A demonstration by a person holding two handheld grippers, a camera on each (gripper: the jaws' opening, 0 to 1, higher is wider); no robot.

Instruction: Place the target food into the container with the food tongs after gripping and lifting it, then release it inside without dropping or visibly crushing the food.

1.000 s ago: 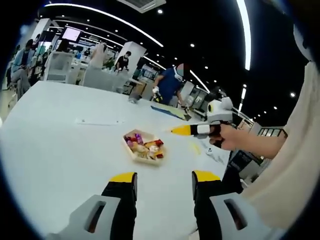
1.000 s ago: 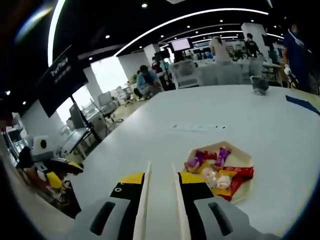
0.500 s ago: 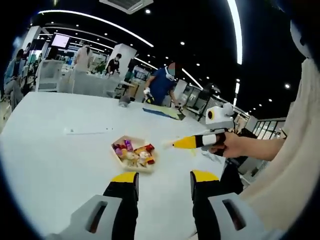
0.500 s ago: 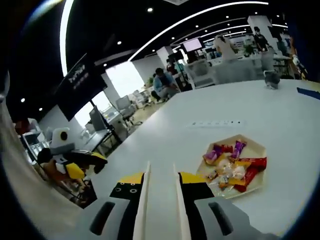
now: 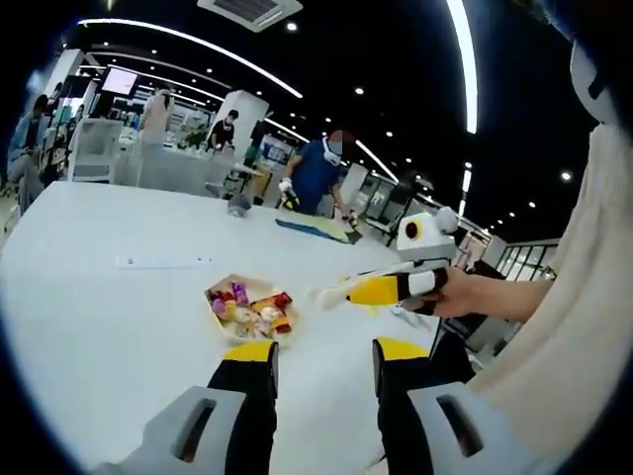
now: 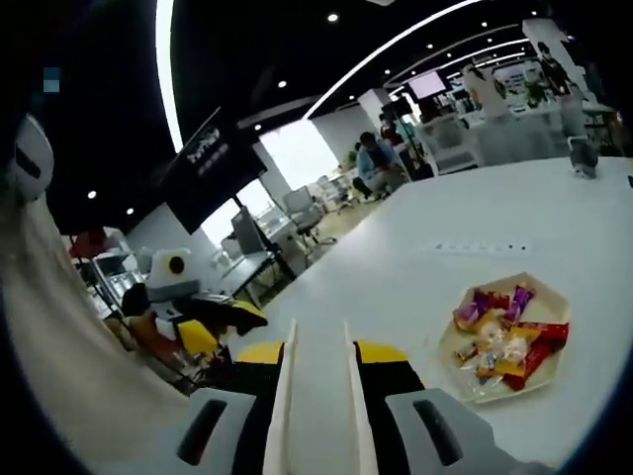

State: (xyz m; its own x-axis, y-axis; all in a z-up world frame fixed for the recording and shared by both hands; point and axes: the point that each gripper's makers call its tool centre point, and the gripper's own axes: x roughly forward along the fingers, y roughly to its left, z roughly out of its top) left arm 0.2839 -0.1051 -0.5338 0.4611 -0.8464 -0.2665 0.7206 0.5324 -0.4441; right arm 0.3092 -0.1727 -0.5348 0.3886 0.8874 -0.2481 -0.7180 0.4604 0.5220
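Your left gripper (image 5: 321, 358) at the frame bottom stands with jaws apart, holding nothing. Your right gripper (image 6: 318, 348) is clamped on the pale food tongs (image 6: 282, 396), whose two blades stand slightly apart. The shallow tan tray (image 6: 556, 305) of wrapped snacks (image 6: 504, 336) lies right of centre on the white table (image 6: 415, 267). Nothing stands between tongs and tray. A folded white strip (image 5: 158, 261) lies left of the tray.

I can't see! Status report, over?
Left gripper open, empty. Right gripper holds tongs, nothing in them. Snacks on tray, untouched. Path clear.
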